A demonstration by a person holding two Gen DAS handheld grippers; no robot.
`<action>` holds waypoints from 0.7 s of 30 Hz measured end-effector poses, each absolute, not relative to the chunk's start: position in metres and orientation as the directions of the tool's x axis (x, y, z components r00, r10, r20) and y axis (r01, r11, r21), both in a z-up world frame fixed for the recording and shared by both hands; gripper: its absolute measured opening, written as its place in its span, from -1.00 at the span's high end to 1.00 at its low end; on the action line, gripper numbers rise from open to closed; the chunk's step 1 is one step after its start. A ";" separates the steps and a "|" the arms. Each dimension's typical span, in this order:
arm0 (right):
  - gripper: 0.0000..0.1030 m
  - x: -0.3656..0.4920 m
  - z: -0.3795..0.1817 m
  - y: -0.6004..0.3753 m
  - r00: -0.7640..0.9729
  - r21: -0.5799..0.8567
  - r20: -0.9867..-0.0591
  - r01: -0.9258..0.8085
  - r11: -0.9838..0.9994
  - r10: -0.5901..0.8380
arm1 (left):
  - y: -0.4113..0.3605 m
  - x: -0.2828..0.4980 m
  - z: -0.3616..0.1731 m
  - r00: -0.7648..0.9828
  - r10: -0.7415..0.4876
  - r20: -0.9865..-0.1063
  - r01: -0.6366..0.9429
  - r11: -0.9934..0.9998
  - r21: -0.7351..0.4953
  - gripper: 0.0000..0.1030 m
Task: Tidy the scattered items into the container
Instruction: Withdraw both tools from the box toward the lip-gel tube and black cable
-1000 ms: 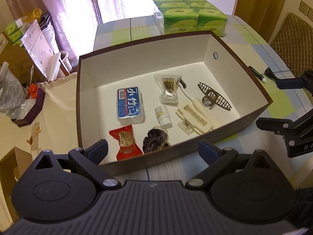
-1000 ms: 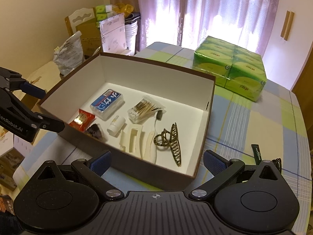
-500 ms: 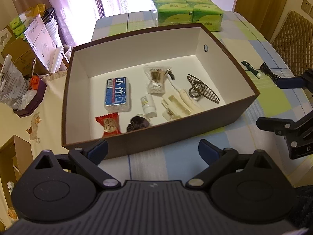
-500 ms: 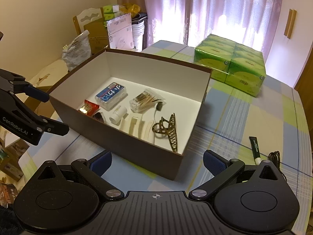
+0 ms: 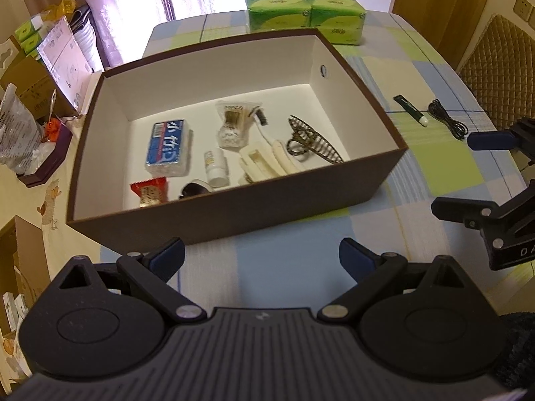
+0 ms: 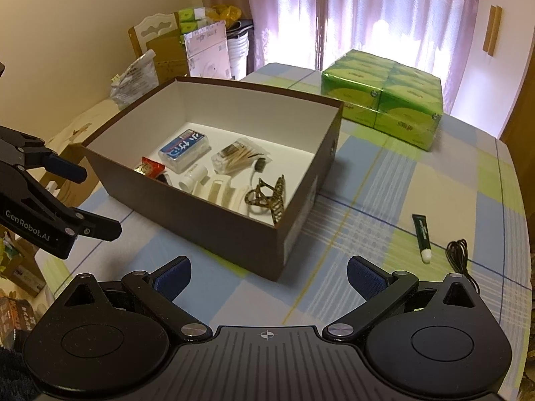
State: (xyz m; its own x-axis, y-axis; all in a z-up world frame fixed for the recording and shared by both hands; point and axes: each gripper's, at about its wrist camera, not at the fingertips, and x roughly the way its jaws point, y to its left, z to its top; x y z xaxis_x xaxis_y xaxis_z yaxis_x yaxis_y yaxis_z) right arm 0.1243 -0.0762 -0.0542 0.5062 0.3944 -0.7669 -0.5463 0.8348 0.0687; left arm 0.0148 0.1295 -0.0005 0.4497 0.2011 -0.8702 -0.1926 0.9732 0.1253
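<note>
A brown box (image 5: 301, 193) (image 6: 214, 214) with white inner walls stands on the checked tablecloth. Inside lie a blue tissue pack (image 5: 165, 147) (image 6: 184, 148), a red snack packet (image 5: 148, 192), a cotton-swab bag (image 5: 234, 123) (image 6: 237, 158), a small white bottle (image 5: 215, 167), a cream hair clip (image 5: 264, 163) and a patterned claw clip (image 5: 311, 140) (image 6: 267, 197). Right of the box on the cloth lie a green tube (image 5: 411, 110) (image 6: 422, 237) and a coiled black cable (image 5: 448, 120) (image 6: 459, 254). My left gripper (image 5: 262, 257) and right gripper (image 6: 269, 274) are open and empty, both in front of the box.
A green multipack of tissues (image 5: 304, 3) (image 6: 384, 100) sits behind the box. Clutter, cardboard boxes and a dark tray (image 5: 43, 160) lie off the table's left side. A quilted chair back (image 5: 498, 70) stands at the right.
Both grippers have pulled back and away from the box, which now looks smaller and farther. The tube and cable have come into fuller view. Both grippers stay open.
</note>
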 end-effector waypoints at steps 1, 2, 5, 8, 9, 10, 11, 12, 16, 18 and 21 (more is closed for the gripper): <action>-1.00 0.124 -0.055 -0.079 0.505 0.070 -0.768 -0.546 0.835 0.394 | 0.125 0.015 -0.001 0.448 0.200 -0.871 -0.191 0.974 0.125 -0.89; -1.00 0.123 -0.055 -0.083 0.503 0.071 -0.769 -0.545 0.835 0.394 | 0.122 0.016 -0.002 0.447 0.199 -0.872 -0.189 0.974 0.125 -0.89; -1.00 0.120 -0.056 -0.094 0.497 0.077 -0.772 -0.546 0.834 0.396 | 0.109 0.018 -0.005 0.444 0.193 -0.875 -0.185 0.975 0.122 -0.89; -1.00 0.118 -0.057 -0.107 0.495 0.082 -0.774 -0.540 0.838 0.395 | 0.096 0.021 -0.007 0.443 0.187 -0.877 -0.174 0.977 0.121 -0.89; -1.00 0.117 -0.057 -0.111 0.495 0.083 -0.775 -0.537 0.839 0.394 | 0.091 0.023 -0.008 0.443 0.184 -0.878 -0.168 0.978 0.120 -0.89; -1.00 0.116 -0.057 -0.117 0.495 0.084 -0.775 -0.535 0.841 0.393 | 0.086 0.024 -0.009 0.444 0.181 -0.878 -0.164 0.979 0.120 -0.89; -1.00 0.116 -0.057 -0.122 0.496 0.084 -0.776 -0.532 0.842 0.391 | 0.081 0.026 -0.009 0.445 0.178 -0.877 -0.158 0.980 0.118 -0.89; -1.00 0.115 -0.057 -0.127 0.496 0.084 -0.777 -0.529 0.845 0.388 | 0.076 0.027 -0.010 0.447 0.173 -0.878 -0.152 0.982 0.116 -0.89; -1.00 0.114 -0.058 -0.150 0.499 0.082 -0.783 -0.510 0.857 0.372 | 0.054 0.036 -0.013 0.453 0.156 -0.878 -0.128 0.986 0.109 -0.89; -1.00 0.112 -0.059 -0.162 0.503 0.081 -0.785 -0.496 0.864 0.362 | 0.044 0.041 -0.015 0.455 0.147 -0.878 -0.116 0.988 0.105 -0.89; -1.00 0.111 -0.059 -0.182 0.510 0.080 -0.788 -0.471 0.879 0.345 | 0.028 0.050 -0.018 0.458 0.129 -0.879 -0.093 0.991 0.097 -0.89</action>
